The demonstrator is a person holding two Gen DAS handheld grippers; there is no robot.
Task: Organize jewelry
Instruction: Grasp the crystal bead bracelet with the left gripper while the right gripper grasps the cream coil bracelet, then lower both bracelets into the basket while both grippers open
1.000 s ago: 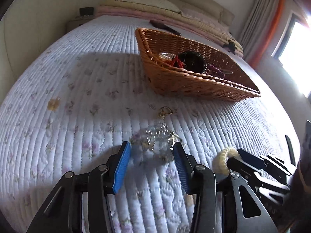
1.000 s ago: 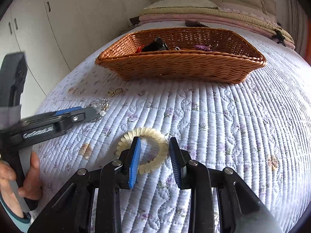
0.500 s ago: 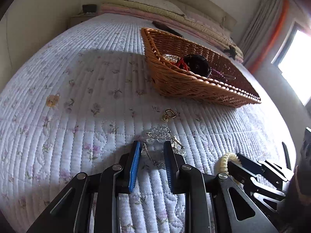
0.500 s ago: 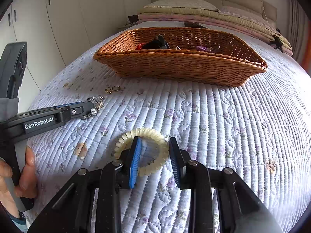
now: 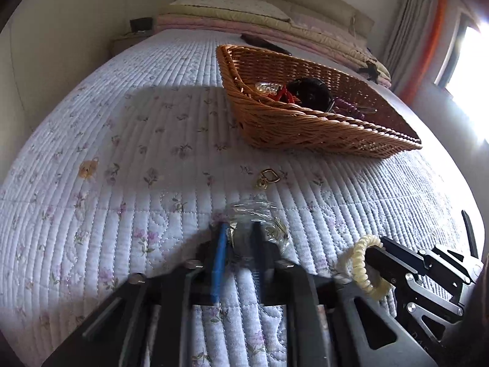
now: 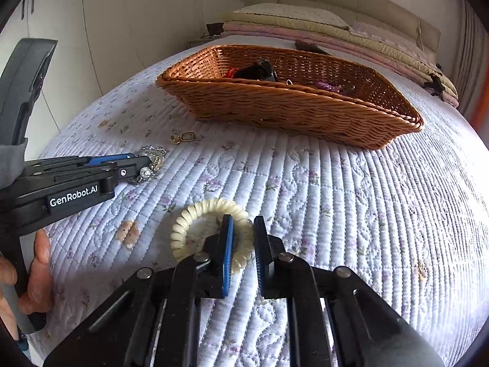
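My left gripper (image 5: 240, 232) is shut on a clear crystal bracelet (image 5: 259, 217) that lies on the quilted bed; it also shows in the right wrist view (image 6: 149, 165). My right gripper (image 6: 243, 226) is shut on the right side of a cream spiral hair tie (image 6: 195, 214), which rests on the quilt and also shows in the left wrist view (image 5: 363, 263). A small gold clasp (image 5: 269, 178) lies between the bracelet and the wicker basket (image 5: 305, 131). The basket (image 6: 275, 107) holds a black round item, red pieces and purple beads.
The bed's quilt (image 5: 122, 153) spreads wide to the left. Folded bedding and pillows (image 6: 305, 24) lie behind the basket. White wardrobe doors (image 6: 107, 30) stand at the left. A bright window (image 5: 467, 70) is at the right.
My left gripper has closed from wide open onto the crystal bracelet. My right gripper has narrowed onto the hair tie's rim. Both have tilted a little.
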